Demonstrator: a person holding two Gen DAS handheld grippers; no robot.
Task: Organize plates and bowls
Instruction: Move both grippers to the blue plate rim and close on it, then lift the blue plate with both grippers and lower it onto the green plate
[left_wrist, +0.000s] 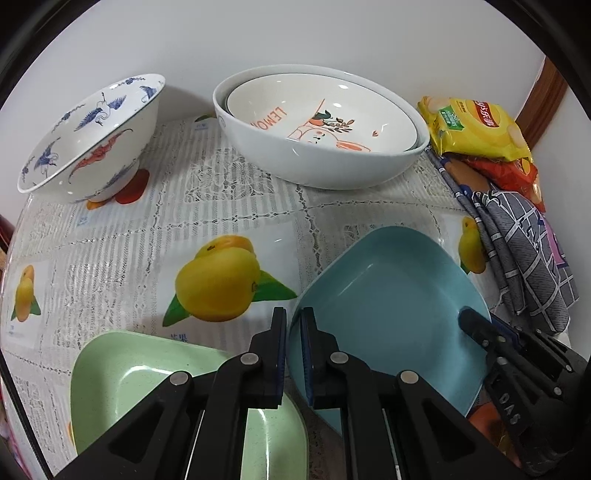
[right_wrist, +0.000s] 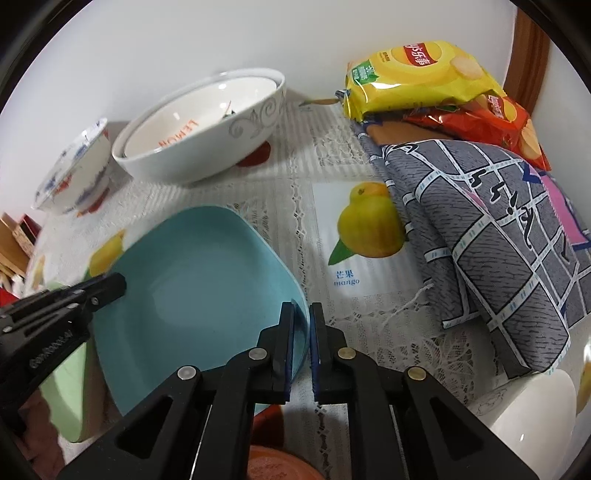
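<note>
Blue plate (left_wrist: 388, 295), pinched by both grippers, over fruit-print tablecloth (left_wrist: 147, 236) beside white wall (left_wrist: 295, 33).

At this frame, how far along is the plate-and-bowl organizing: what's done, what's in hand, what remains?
Done: the LEMON bowl already sits nested inside the large white bowl.

In hand: both tools grip the blue plate, the left tool on one rim and the right tool on the opposite rim.

Left: the green plate lies separate beside it, and the crane-pattern bowl stands apart, tilted.
</note>
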